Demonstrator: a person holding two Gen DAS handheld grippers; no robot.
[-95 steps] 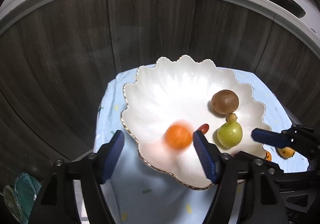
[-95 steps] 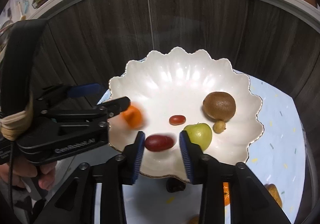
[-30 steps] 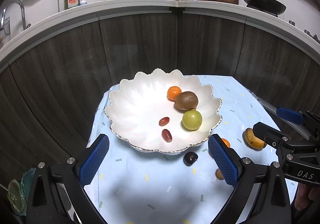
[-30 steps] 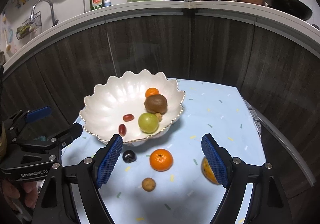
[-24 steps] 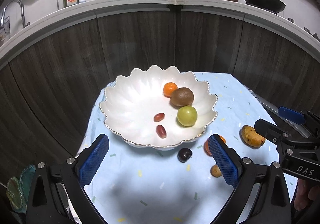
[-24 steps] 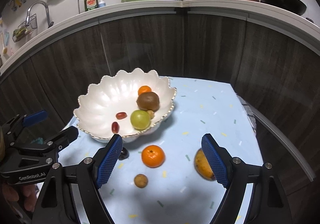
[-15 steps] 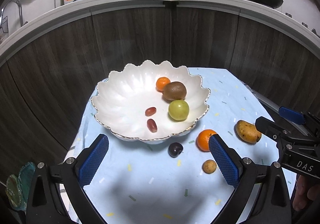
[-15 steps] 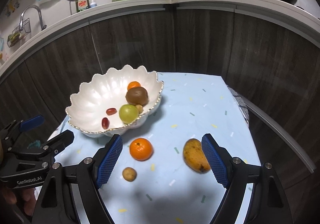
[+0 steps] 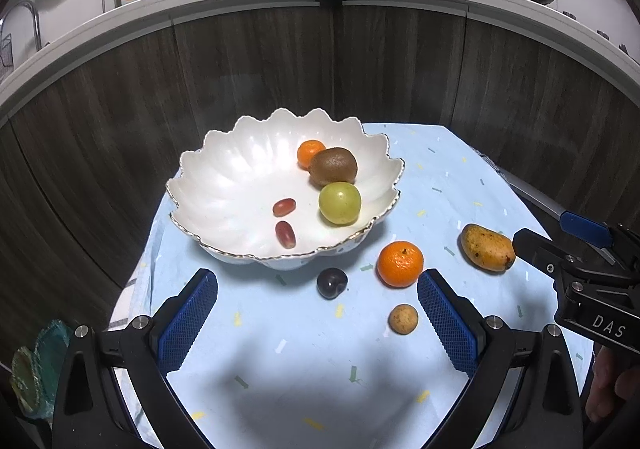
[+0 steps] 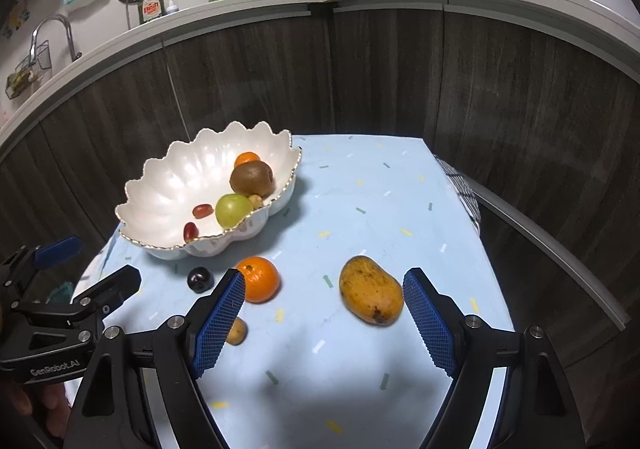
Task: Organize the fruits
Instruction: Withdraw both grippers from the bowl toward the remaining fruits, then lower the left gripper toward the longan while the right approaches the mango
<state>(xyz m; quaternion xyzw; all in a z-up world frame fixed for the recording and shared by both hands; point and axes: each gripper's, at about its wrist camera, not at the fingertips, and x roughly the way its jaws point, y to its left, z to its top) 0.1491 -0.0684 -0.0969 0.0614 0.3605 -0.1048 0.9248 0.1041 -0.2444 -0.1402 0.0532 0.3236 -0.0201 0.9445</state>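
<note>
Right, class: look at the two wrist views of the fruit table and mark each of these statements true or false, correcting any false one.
1. The mango lies on the cloth, outside the bowl. True.
2. The right gripper is shut on the mango. False: its fingers are wide open and hold nothing.
3. The kiwi is in the bowl. True.
4. Both oranges are in the bowl. False: the small orange is inside it, but the larger orange sits on the cloth.
5. The left gripper is open. True.
</note>
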